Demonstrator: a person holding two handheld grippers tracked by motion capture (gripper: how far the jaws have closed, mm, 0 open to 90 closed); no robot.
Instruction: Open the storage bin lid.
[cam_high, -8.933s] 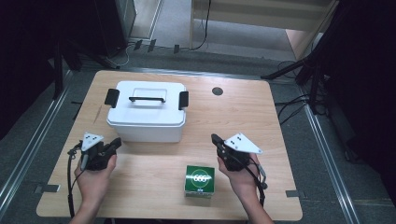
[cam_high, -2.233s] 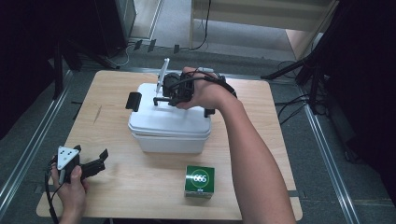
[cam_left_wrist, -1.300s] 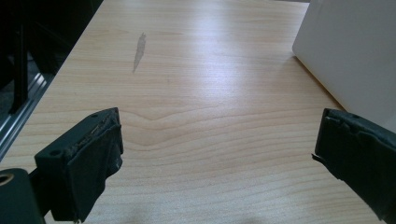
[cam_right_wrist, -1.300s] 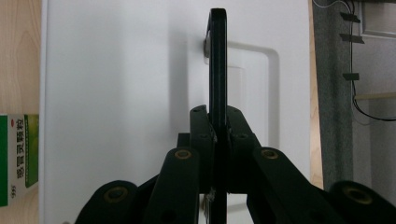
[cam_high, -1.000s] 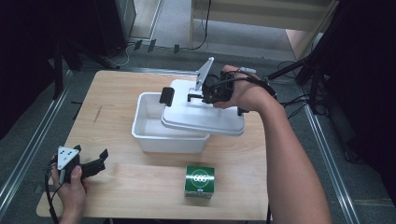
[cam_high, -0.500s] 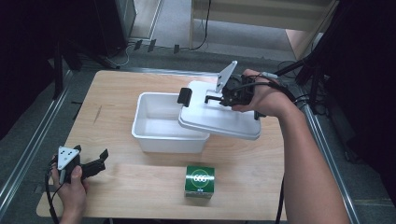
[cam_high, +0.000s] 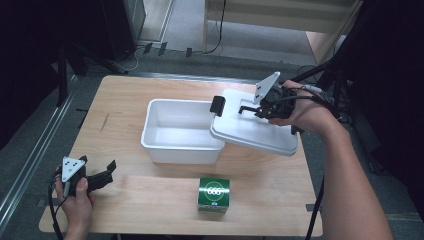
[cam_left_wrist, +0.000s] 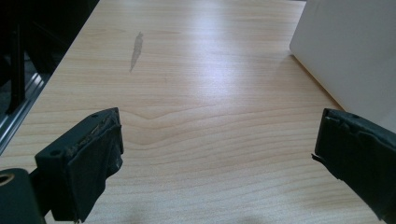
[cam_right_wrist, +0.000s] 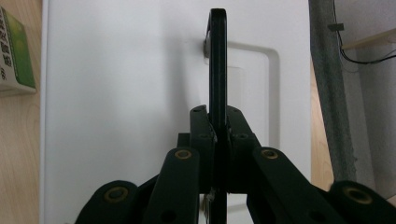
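Observation:
A white plastic box (cam_high: 181, 131) stands open in the middle of the wooden table (cam_high: 150, 205), its inside bare. Its white lid (cam_high: 252, 131) hangs above the table's right side, overlapping the box's right rim. My right gripper (cam_high: 256, 107) is shut on the lid's black handle (cam_right_wrist: 217, 60), which stands upright between the jaws in the right gripper view. A black latch (cam_high: 217, 105) shows at the lid's left end. My left gripper (cam_high: 107, 172) rests open near the table's front left corner, with bare wood between its pads (cam_left_wrist: 95, 156) and the box's wall (cam_left_wrist: 350, 51) at the right.
A green carton (cam_high: 214, 194) marked 666 stands near the front edge, below the box; its edge shows in the right gripper view (cam_right_wrist: 14, 56). The table's right edge lies under the lid. Dark floor, cables and stands surround the table.
My right gripper has carried the lid to the right, off the box, so the box's inside is now uncovered. The left hand has stayed in place.

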